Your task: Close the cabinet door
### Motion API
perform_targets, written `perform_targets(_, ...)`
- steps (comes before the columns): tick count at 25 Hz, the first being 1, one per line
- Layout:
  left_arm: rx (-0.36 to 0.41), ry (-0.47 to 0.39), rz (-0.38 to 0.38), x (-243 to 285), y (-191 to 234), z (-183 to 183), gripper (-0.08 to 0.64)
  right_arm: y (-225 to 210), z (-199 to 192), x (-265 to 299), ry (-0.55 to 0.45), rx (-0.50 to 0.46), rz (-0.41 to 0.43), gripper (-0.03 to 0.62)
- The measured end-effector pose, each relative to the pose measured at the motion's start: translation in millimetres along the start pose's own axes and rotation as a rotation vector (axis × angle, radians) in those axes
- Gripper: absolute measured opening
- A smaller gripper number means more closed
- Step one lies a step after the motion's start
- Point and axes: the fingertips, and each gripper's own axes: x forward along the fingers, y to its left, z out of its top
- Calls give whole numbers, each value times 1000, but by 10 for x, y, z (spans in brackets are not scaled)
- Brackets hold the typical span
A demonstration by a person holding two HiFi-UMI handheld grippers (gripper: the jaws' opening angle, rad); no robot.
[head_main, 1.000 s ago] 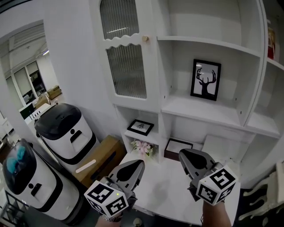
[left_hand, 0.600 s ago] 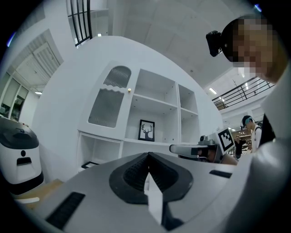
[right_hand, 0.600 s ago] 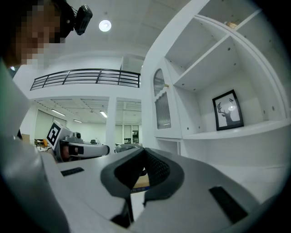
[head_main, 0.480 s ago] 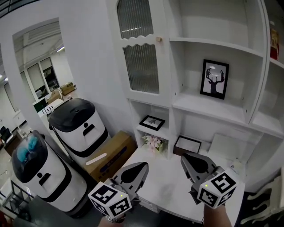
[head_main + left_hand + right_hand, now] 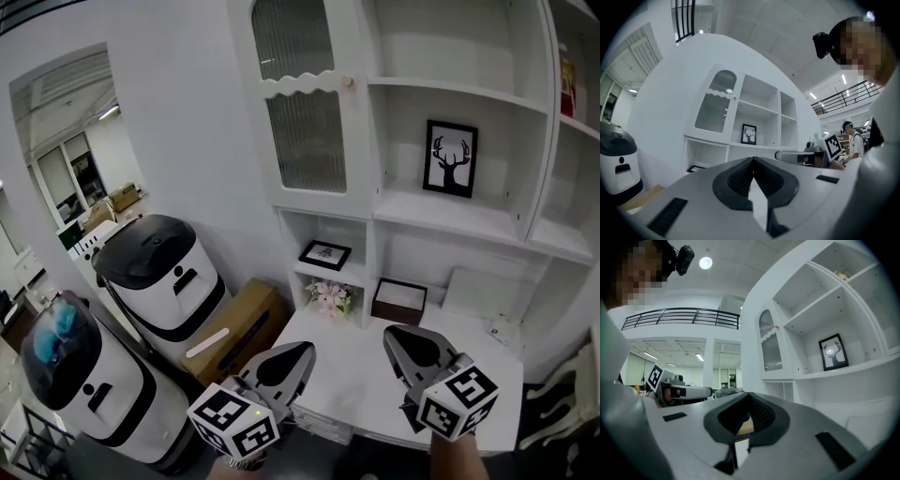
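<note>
Both grippers hang low over the white desk top (image 5: 361,398), side by side, apart from each other and pointing level at the shelf unit. The left gripper (image 5: 298,352) has its jaws pressed together with nothing between them. The right gripper (image 5: 397,336) is the same, tips closed and empty.

The cabinet door (image 5: 305,131) is at the upper left of the unit, well above and beyond both grippers. It has ribbed glass panes in a white frame, a scalloped rail across the middle and a small round knob (image 5: 348,82) at its right edge. It seems to lie against the cabinet front or very nearly so; I cannot tell whether a gap is left.

To the right of the door the shelves are open, and a deer picture (image 5: 450,157) stands on one. In the compartment under the door lies a small framed print (image 5: 324,253). Lower down, at the back of the desk, are pale flowers (image 5: 328,297) and a dark box (image 5: 400,300). Left of the desk, a cardboard box (image 5: 234,328) sits beside a white-and-black rounded machine (image 5: 155,272).
</note>
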Motion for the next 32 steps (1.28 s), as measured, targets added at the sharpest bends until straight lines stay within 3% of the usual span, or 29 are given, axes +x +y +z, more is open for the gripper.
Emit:
perform_targets(17, -35, 11, -117, -508, 398, -59, 5, 664, -201, 198, 32, -6, -113, 5)
perform_targets(32, -67, 25, -169, -675, 555, -189, 5, 905, -402, 274, 55, 12, -158, 5)
